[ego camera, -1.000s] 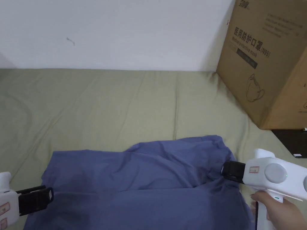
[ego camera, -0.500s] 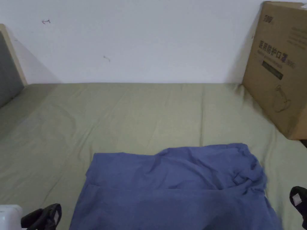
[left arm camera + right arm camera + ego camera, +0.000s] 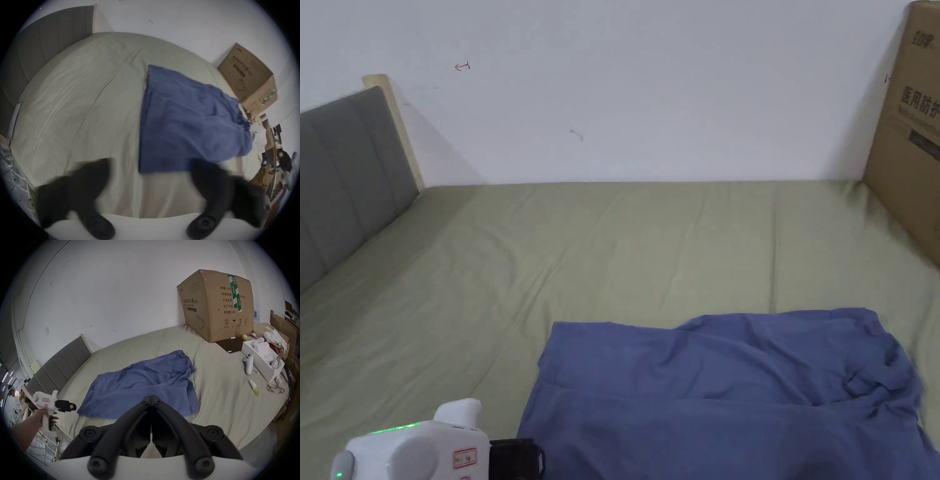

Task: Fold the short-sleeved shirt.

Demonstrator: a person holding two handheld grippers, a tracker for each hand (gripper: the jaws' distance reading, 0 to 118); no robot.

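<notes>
We see the blue shirt point(image 3: 731, 394) lying partly folded on the green bed point(image 3: 612, 250). Our left claw point(image 3: 151, 180) hangs apart just left of it; our right claw point(image 3: 151, 400) sits pressed together, empty, at its near edge.

A bed point(image 3: 612, 250) with an olive-green sheet stands against a plain white wall point(image 3: 644, 81); its grey padded headboard point(image 3: 344, 181) rises at the left, evenly lit.
</notes>
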